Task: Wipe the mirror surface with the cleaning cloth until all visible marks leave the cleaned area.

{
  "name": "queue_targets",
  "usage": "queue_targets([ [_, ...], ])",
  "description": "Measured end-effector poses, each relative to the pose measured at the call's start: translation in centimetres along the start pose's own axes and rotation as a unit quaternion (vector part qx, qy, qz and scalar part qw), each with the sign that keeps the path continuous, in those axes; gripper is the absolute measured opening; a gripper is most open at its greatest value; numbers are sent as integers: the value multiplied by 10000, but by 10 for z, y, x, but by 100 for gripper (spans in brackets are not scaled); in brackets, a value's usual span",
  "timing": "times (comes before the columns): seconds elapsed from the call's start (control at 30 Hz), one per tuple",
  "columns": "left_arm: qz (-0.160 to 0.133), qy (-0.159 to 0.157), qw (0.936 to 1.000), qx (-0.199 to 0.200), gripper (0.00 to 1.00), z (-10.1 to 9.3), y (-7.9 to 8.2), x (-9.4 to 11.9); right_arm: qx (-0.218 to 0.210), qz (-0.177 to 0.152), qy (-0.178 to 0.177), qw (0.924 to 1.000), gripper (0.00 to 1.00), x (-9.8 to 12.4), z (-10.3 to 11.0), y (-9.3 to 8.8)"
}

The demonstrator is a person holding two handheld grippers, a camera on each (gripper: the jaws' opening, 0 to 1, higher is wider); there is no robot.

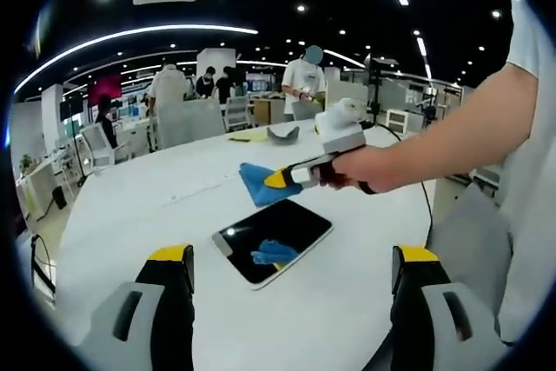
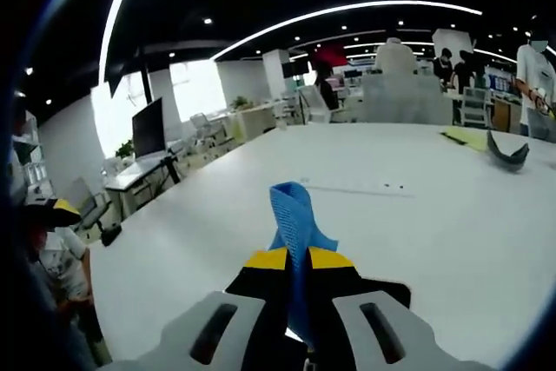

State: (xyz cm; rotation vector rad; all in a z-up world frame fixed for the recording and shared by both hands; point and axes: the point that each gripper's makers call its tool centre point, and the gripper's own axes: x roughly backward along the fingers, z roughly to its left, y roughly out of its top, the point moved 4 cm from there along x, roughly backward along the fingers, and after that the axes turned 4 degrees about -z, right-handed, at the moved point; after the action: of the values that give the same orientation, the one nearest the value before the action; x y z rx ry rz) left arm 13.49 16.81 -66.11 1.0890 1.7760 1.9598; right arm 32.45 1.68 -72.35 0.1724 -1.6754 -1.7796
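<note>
A rectangular mirror (image 1: pixel 273 241) with a pale frame lies flat on the white table (image 1: pixel 156 206), between and beyond my left gripper (image 1: pixel 295 260), whose jaws stand wide apart and hold nothing. The glass reflects a blue patch. Beyond the mirror, my right gripper (image 1: pixel 278 180) hangs above the table in a person's hand, shut on a blue cleaning cloth (image 1: pixel 258 184). In the right gripper view the cleaning cloth (image 2: pixel 296 219) sticks up from between the closed yellow-tipped jaws of the right gripper (image 2: pixel 298 260).
A dark curved object (image 2: pixel 508 155) and a yellow sheet (image 2: pixel 464 136) lie at the far side of the table (image 2: pixel 417 215). Several people and office chairs stand behind it. A monitor (image 2: pixel 148 128) sits on a desk to the left.
</note>
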Motion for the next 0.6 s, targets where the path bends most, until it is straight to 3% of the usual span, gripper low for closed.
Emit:
queue_targets([
  [0.37,-10,-170,9999,-18,95,-1,-8,-5,-51,166,284,9994,2,-44,32,1],
  [0.6,-84,-196,9998,49,95,3,-6,-5,5,281,330,9991,2,-61,39,1],
])
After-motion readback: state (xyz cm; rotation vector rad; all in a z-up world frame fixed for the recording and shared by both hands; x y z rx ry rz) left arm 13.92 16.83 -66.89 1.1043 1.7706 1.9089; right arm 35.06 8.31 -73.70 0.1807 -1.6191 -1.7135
